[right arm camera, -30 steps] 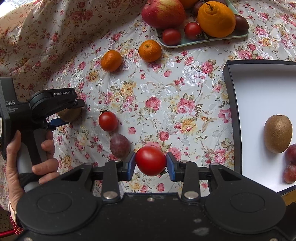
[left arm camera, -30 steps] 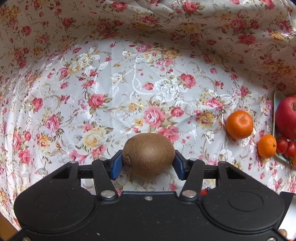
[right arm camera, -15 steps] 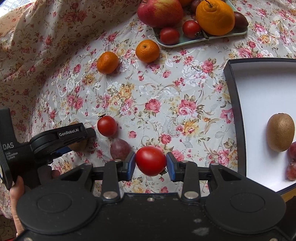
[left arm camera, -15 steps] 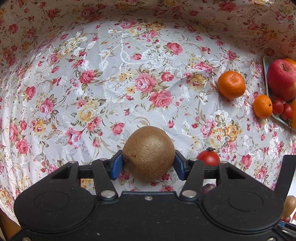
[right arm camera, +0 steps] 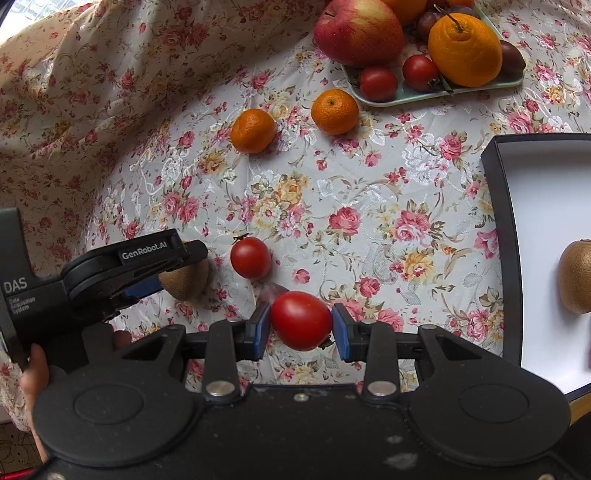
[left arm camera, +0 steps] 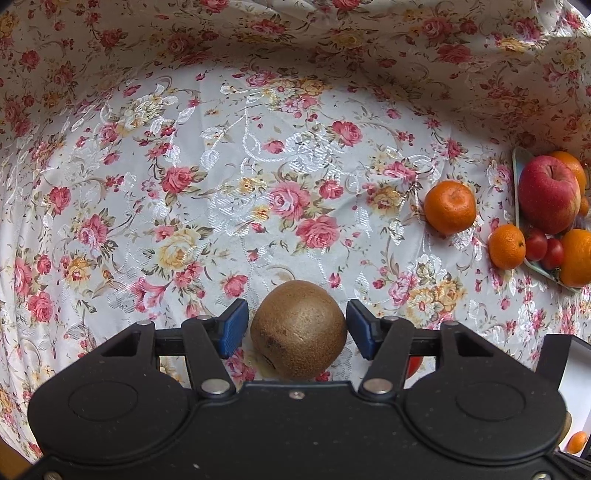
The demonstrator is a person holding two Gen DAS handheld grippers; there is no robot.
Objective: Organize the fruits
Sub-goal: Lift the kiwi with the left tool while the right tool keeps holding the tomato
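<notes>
A fuzzy brown kiwi [left arm camera: 298, 329] is flanked by the left gripper [left arm camera: 297, 325], its jaws slightly parted and clear of the fruit. A glossy red tomato [right arm camera: 301, 319] is clamped in the right gripper [right arm camera: 300, 326], with a second small red tomato [right arm camera: 250, 257] just ahead. Two small orange mandarins [right arm camera: 253, 130] are seen before the pale green fruit tray [right arm camera: 406, 99].

- the tablecloth [left arm camera: 229, 177] is showing as woven floral cloth, its white threads catching a satin sheen.
- the kiwi [left arm camera: 298, 330] is looking matt, brown and finely fuzzy.
- the tomato [right arm camera: 301, 320] is gleaming smooth and glossy.
- the left gripper [left arm camera: 295, 325] is presenting matt black plastic, speckled, with shiny metal rivets and blue ribbed pads [left arm camera: 232, 326].
- the mandarin [left arm camera: 449, 207] is showing dimpled, faintly shiny peel.
- the apple [right arm camera: 360, 31] is shining waxy and smooth.
- the tray [right arm camera: 406, 98] is looking like smooth, pale green plastic or glaze; which one is unclear.
- the box [right arm camera: 546, 206] is showing a matt white lining inside a black rim.
</notes>
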